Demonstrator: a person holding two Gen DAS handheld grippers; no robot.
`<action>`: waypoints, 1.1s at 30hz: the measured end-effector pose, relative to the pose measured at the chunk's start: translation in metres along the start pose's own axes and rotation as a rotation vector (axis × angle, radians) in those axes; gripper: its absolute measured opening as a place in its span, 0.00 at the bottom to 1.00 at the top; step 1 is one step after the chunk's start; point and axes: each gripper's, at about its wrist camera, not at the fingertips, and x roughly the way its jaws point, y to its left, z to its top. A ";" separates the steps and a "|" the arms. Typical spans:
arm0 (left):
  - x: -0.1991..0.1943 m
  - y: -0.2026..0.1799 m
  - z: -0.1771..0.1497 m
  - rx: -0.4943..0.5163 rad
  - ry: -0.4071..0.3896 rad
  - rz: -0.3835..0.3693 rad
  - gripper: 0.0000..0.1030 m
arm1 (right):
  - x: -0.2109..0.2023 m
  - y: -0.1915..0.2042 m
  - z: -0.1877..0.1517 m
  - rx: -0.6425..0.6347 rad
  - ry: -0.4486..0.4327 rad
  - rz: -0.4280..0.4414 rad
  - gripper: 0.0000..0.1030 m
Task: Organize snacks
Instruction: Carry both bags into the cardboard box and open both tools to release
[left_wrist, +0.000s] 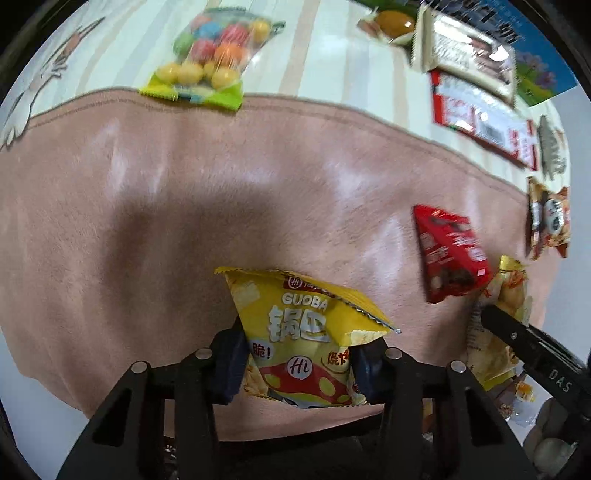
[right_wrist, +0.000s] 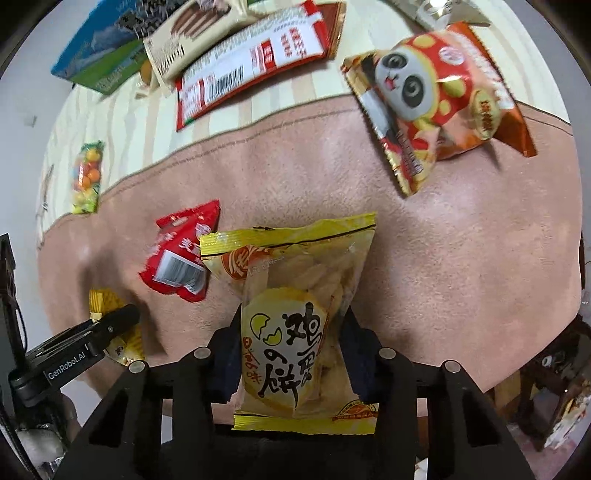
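We are holding one snack packet in each gripper above the pink blanket (left_wrist: 184, 206). The left gripper (left_wrist: 295, 363) is clamping the yellow GUOBA packet (left_wrist: 299, 332) between its two dark pads, narrow jaws pressing both side edges; the packet's long axis is running along the fingers, its crimped top seal pointing away from the camera and tilting to the right. The right gripper (right_wrist: 288, 354) is likewise squeezing the yellow egg-biscuit packet (right_wrist: 295, 295) at its lower half; this packet's long axis is also lying along the fingers, top seal pointing away, lower seal hanging just below the pads near the camera. In the right wrist view we are counting, lying on the bedding: one small red packet (right_wrist: 181, 254) just left of the held biscuit packet, one panda packet (right_wrist: 432, 99) at upper right straddling the blanket edge, one long red-and-white packet (right_wrist: 255, 59), one cream wafer packet (right_wrist: 177, 44) beside it, one blue-green box (right_wrist: 99, 59), and one bag of coloured candy balls (right_wrist: 86, 177) on the striped sheet (right_wrist: 122, 122), well apart from both grippers.
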 end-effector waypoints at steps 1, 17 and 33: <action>-0.005 -0.002 0.002 0.005 -0.008 -0.005 0.43 | -0.006 -0.001 0.002 0.001 -0.007 0.008 0.47; -0.148 -0.065 0.087 0.119 -0.238 -0.156 0.43 | -0.150 0.021 0.073 -0.010 -0.271 0.213 0.46; -0.162 -0.099 0.316 0.186 -0.237 0.011 0.43 | -0.182 0.059 0.306 -0.094 -0.386 0.049 0.46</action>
